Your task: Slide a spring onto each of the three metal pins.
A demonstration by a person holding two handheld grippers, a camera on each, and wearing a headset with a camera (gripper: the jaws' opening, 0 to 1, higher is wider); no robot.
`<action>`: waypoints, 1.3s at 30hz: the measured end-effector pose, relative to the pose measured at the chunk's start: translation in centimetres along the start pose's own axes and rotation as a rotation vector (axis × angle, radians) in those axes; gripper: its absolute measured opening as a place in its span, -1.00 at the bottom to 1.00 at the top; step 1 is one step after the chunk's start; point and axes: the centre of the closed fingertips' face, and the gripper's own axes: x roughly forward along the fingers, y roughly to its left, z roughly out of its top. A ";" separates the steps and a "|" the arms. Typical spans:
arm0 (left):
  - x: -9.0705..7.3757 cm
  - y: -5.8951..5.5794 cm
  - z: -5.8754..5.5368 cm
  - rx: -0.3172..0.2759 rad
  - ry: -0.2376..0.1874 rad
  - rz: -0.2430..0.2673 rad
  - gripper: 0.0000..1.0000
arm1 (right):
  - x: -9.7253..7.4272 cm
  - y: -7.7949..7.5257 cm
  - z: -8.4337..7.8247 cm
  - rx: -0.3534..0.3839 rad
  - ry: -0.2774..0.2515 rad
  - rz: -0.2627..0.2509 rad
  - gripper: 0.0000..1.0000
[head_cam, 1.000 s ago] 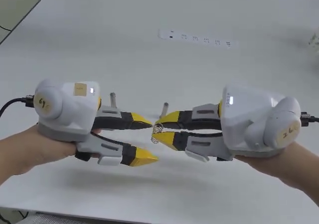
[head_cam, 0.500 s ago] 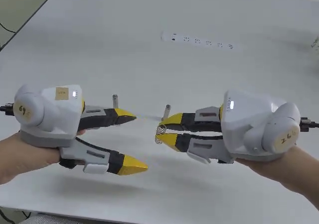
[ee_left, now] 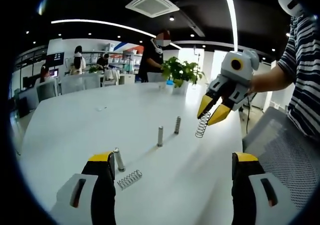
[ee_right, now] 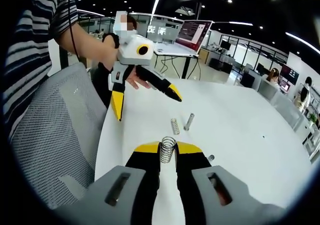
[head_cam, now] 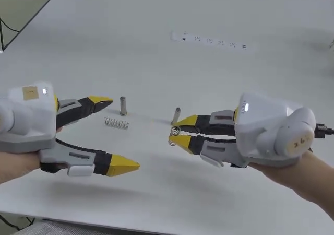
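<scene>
One spring [ee_right: 168, 147] sits pinched in the right claw [head_cam: 179, 132]; left claw [head_cam: 121, 133] gapes, empty.

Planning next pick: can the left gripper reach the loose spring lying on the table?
Probably yes. The left gripper is open and the loose spring lies uncovered on the table just ahead of its jaws. The pin beside it stands close and could get bumped.

A loose spring [head_cam: 116, 123] lies on the table [head_cam: 156, 62] just before one pin [head_cam: 123, 105].
</scene>
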 end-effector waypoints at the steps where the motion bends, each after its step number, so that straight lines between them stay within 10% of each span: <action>1: -0.3 0.3 0.0 -0.003 -0.006 0.014 0.95 | 0.0 -0.1 -0.2 0.005 0.001 -0.005 -0.75; 22: -4.3 3.5 -1.0 -0.067 -0.038 0.170 0.95 | -0.3 -2.4 -1.9 0.073 0.015 -0.086 -0.75; 39: -4.5 3.3 -1.8 -0.091 -0.031 0.180 0.95 | 0.3 -6.9 -1.8 0.117 0.018 -0.193 -0.75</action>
